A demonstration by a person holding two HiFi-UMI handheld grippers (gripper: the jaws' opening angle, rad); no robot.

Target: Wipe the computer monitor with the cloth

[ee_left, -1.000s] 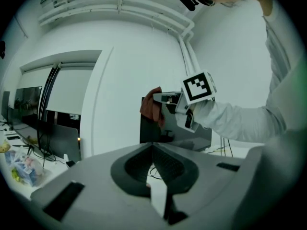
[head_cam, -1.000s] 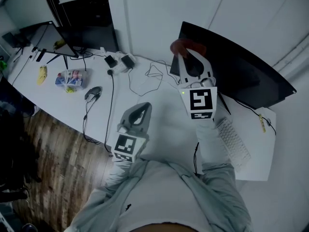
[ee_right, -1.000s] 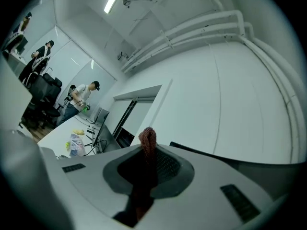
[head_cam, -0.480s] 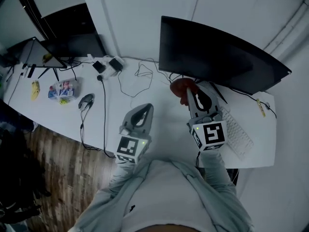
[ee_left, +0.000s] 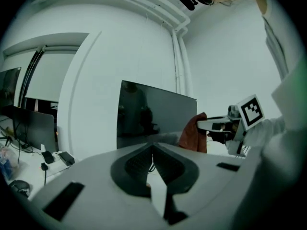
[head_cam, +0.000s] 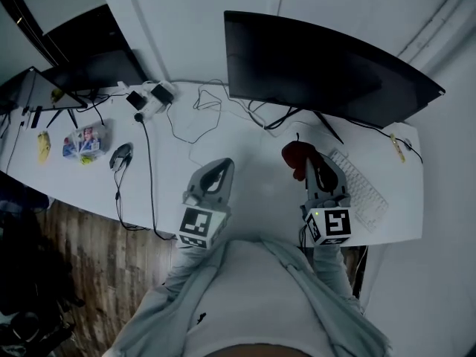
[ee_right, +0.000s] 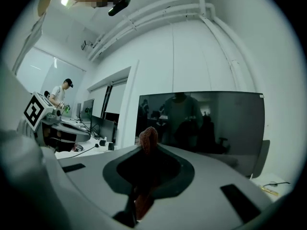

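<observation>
At the far left of the white desk [head_cam: 245,169], well apart from both tools, a banana [head_cam: 43,146], a printed packet [head_cam: 80,141] and a mouse [head_cam: 120,155] lay beside a trailing cable [head_cam: 149,177]. The left gripper [head_cam: 217,168] hovered low over the desk edge in front of the person, its jaws drawn together with nothing between them, as its own view confirmed [ee_left: 153,147]. To its right, the right gripper [head_cam: 311,162] was clamped on the red cloth [head_cam: 296,155], which bunched out past the jaw tips and hung just above the desk. In the right gripper view the cloth [ee_right: 147,138] rose pinched between the closed-in jaws [ee_right: 146,150]. The computer monitor [head_cam: 327,73] stood beyond both tools against the wall, its dark screen apart from the cloth and facing it [ee_right: 206,123]. A white keyboard [head_cam: 361,192] lay just right of the right gripper.
</observation>
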